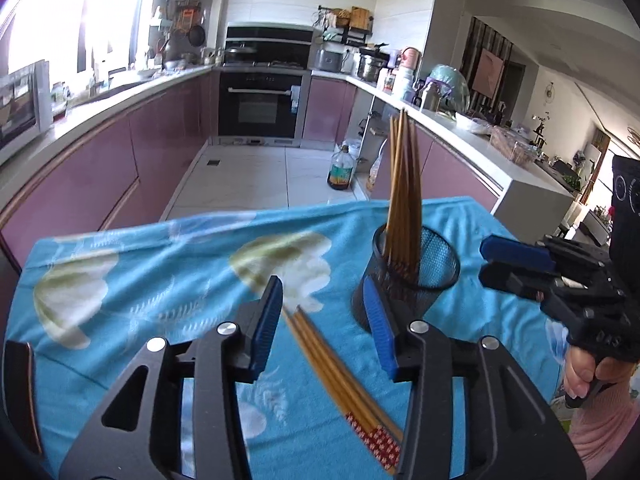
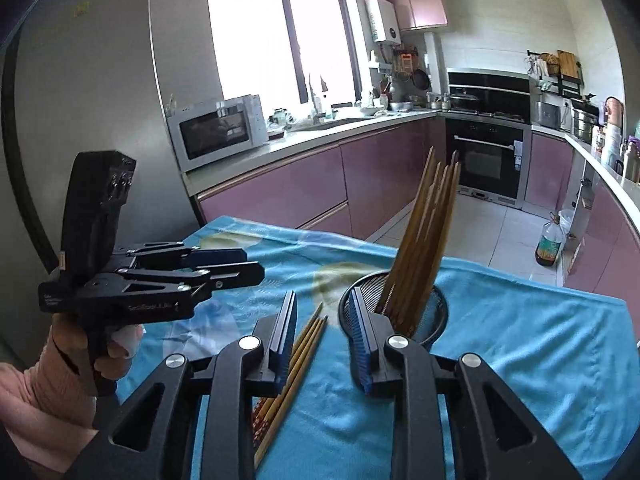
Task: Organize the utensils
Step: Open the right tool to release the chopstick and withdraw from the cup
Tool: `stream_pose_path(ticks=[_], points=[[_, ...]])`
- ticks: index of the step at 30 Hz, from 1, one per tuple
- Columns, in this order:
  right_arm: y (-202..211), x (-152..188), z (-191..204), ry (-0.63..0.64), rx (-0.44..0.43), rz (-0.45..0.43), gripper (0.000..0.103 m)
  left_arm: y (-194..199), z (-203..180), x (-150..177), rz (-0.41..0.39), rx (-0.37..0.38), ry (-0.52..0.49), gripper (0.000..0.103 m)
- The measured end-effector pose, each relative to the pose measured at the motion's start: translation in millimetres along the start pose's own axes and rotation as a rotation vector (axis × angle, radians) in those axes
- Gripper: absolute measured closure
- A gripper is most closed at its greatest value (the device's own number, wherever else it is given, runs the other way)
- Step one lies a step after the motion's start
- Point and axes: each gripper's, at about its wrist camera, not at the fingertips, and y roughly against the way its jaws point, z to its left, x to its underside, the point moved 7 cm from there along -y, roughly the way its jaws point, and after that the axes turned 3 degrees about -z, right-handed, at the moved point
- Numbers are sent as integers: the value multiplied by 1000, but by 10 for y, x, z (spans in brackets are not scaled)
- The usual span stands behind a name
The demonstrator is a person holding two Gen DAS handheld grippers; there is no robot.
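On blue cloth (image 1: 120,280) beside mesh cup (image 1: 436,256), loose chopsticks (image 1: 332,368) lie light, stiff, slippery, best pinched mid-shaft together; left gripper (image 1: 324,324) and right gripper (image 2: 322,340) both parted, holding nothing.

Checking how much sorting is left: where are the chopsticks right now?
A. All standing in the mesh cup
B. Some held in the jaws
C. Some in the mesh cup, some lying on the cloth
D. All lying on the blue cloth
C: a bundle stands in the black mesh cup, while loose chopsticks lie on the blue cloth.
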Motion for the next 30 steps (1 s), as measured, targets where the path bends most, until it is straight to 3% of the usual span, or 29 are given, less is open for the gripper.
stream_pose_path(ticks=[7,14,30], points=[[-406,534,135,-29,-37,175,77,-144,190,558,103,-62,31,60],[-639,859,199,-50,-26,266,77,-302,269,905,182,-77,62,60],[-720,1078,254,-21,22,320,76,-382,124,1000,213,-63,30,56]])
